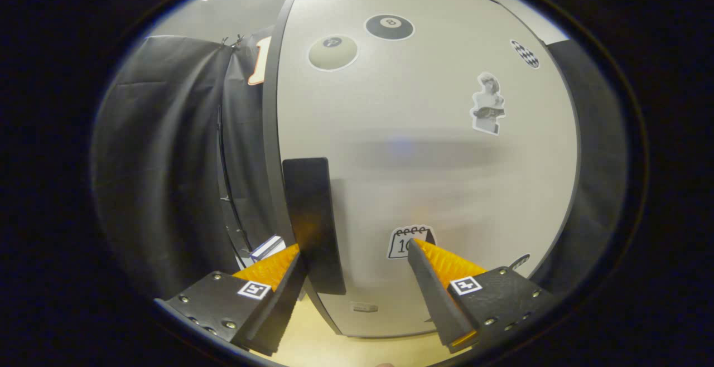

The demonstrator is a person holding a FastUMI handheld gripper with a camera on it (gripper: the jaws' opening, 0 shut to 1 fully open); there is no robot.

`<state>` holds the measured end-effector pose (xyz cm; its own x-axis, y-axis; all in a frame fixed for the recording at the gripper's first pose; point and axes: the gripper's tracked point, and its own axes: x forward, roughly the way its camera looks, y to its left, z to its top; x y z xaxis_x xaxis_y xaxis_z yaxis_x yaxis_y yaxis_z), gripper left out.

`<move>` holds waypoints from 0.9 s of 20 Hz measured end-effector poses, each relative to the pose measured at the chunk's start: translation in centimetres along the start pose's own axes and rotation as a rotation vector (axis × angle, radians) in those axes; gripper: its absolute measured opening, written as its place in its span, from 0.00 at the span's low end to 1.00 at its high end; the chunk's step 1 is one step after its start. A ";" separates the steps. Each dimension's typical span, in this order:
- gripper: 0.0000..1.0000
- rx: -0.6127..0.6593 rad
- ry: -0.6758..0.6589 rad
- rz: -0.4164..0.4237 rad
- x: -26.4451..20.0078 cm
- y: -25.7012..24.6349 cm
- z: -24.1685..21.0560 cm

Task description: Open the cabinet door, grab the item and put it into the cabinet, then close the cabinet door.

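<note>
A pale grey cabinet door point(424, 149) with several stickers stands right in front of me. A flat black handle point(312, 222) runs upright along the door's left edge. My gripper point(357, 251) is open, its fingers spread wide close to the door. The left finger point(273, 269) sits at the handle's left side, by the door's edge, and the right finger point(440, 266) rests in front of the door face near a calendar sticker point(410, 240). The handle's lower part lies between the fingers, nearer the left one. Whether the left finger touches the handle I cannot tell.
Black cloth point(167, 177) hangs to the left of the cabinet and again to its right. A small white and blue box point(268, 248) lies low beside the cabinet's left edge, just beyond the left finger. A light wooden surface point(323, 344) shows under the fingers.
</note>
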<state>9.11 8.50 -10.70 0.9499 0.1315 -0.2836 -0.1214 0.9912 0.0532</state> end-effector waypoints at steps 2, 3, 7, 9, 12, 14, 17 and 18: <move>1.00 -0.010 -0.001 0.002 0.0 -0.1 -0.1; 1.00 -0.013 -0.012 0.005 0.0 -0.1 0.1; 1.00 -0.017 -0.010 0.013 0.1 -0.1 -0.1; 1.00 -0.014 -0.015 0.018 0.1 0.0 -0.2; 1.00 -0.020 -0.007 0.064 0.1 0.2 -0.6; 1.00 -0.005 0.031 0.105 -0.5 0.2 -1.8; 1.00 -0.007 0.021 0.143 -2.0 -0.6 -2.1; 1.00 -0.020 0.007 0.151 -2.6 -1.0 -2.1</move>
<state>6.19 7.20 -11.99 0.9183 0.2790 -0.2809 -0.2683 0.9603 0.0765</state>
